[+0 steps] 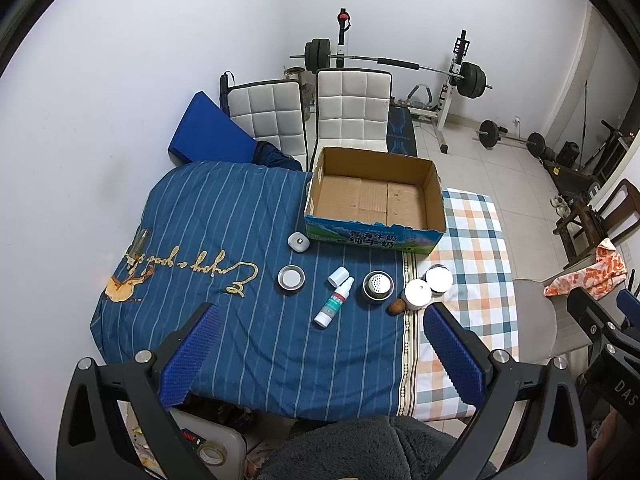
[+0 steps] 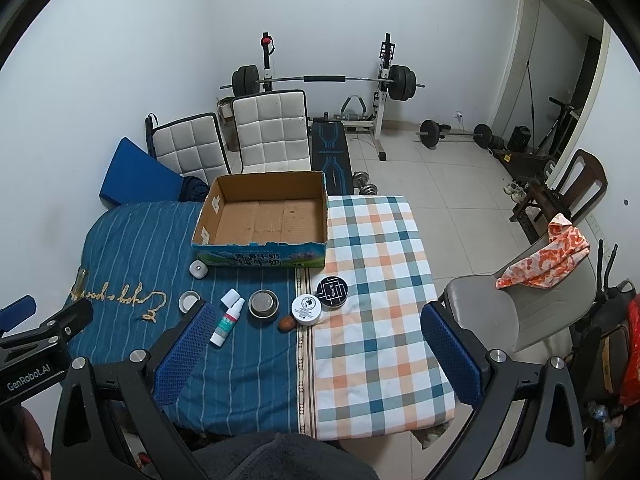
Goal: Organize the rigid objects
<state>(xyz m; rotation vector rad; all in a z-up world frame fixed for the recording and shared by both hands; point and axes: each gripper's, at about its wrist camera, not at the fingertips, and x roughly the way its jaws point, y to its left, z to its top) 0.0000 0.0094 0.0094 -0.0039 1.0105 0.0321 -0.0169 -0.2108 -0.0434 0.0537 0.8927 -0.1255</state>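
An empty cardboard box (image 1: pixel 374 200) (image 2: pixel 264 216) stands at the far side of the cloth-covered table. In front of it lie a white spray bottle (image 1: pixel 334 302) (image 2: pixel 228 322) with its cap (image 1: pixel 338 276) off, a steel strainer cup (image 1: pixel 377 286) (image 2: pixel 263 305), a small metal tin (image 1: pixel 291 277) (image 2: pixel 189 301), a white rounded device (image 1: pixel 298 241) (image 2: pixel 197 268), a white jar (image 1: pixel 417 294) (image 2: pixel 306 309), a black-lidded jar (image 1: pixel 439 278) (image 2: pixel 332 291) and a walnut (image 1: pixel 397 306) (image 2: pixel 287 323). My left gripper (image 1: pixel 322 320) and right gripper (image 2: pixel 314 320) hover open above the near edge, holding nothing.
A glass bottle (image 1: pixel 138 246) lies at the table's left edge. Two white chairs (image 1: pixel 312 114) and a blue cushion (image 1: pixel 210 130) stand behind the table. A weight bench with barbell (image 2: pixel 328 80) is at the back. A grey chair with an orange cloth (image 2: pixel 544 260) is to the right.
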